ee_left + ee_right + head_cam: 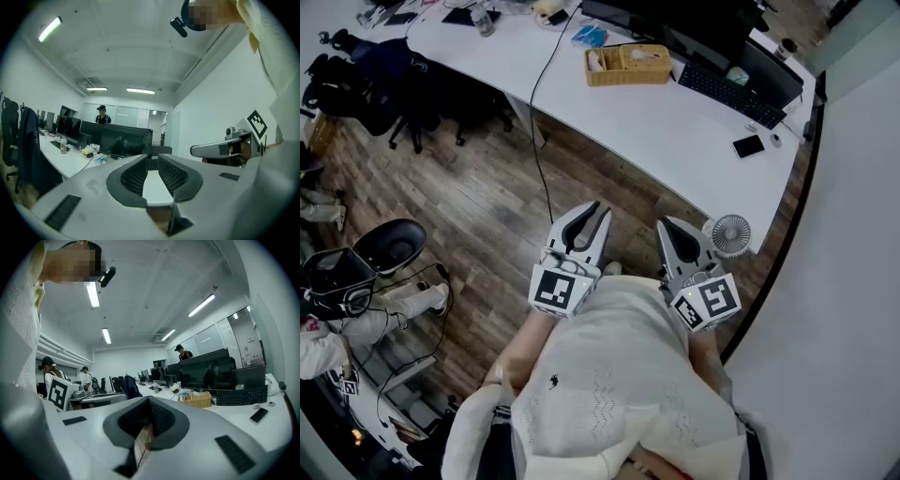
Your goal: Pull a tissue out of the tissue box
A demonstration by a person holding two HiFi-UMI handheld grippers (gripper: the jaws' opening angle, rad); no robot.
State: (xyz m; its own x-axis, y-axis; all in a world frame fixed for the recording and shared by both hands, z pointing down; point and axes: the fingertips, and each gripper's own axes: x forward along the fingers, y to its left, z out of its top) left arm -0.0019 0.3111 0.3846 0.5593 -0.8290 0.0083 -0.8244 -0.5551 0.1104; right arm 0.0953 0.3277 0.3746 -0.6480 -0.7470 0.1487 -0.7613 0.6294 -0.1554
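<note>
The left gripper [152, 161] has its black ribbed jaws a narrow gap apart, with nothing between them; only the pale desk top shows through the gap. The right gripper [149, 401] has its jaws together at the tips and clamps nothing. In the head view both are held side by side, left gripper [594, 212] and right gripper [666, 225], close in front of the person's white knitted top [619, 375], pointing towards the long white curved desk [675, 131]. The tan woven wicker tissue box [628, 64] stands on the far part of that desk, well apart from both grippers, just beside a black keyboard [729, 92]. A small white round fan [730, 234] sits at the desk's near edge, near the right gripper.
</note>
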